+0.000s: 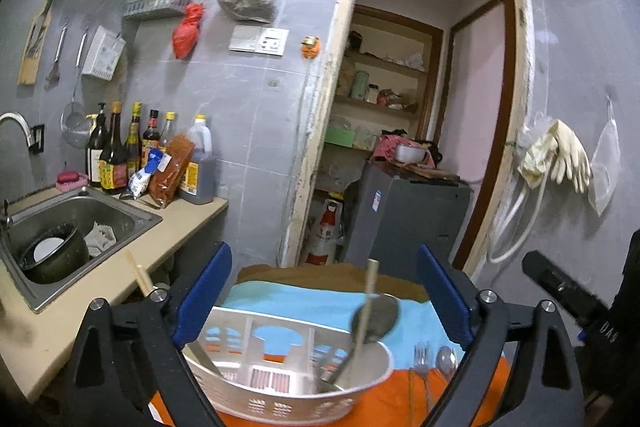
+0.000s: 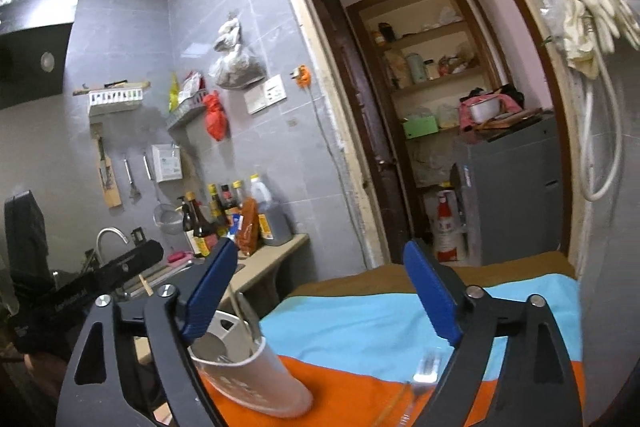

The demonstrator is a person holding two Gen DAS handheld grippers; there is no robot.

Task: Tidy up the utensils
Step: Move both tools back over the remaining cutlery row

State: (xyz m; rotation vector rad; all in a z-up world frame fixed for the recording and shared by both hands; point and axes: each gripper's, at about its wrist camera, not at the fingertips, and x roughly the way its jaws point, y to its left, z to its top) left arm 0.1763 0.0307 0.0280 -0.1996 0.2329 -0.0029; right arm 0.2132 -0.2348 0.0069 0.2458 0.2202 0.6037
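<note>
A white slotted utensil basket (image 1: 288,371) stands on an orange and blue cloth (image 1: 304,299). A metal ladle (image 1: 374,319) and a wooden chopstick (image 1: 370,291) lean in its right part. A fork (image 1: 420,359) and a spoon (image 1: 446,359) lie on the cloth to its right. My left gripper (image 1: 324,295) is open and empty above the basket. My right gripper (image 2: 320,295) is open and empty; the basket (image 2: 256,375) sits under its left finger and the fork (image 2: 426,367) is blurred near its right finger.
A counter (image 1: 188,223) with a steel sink (image 1: 72,231) and several sauce bottles (image 1: 116,151) runs along the left. A doorway with a grey cabinet (image 1: 404,215) and shelves lies ahead. Rubber gloves (image 1: 560,155) hang on the right wall.
</note>
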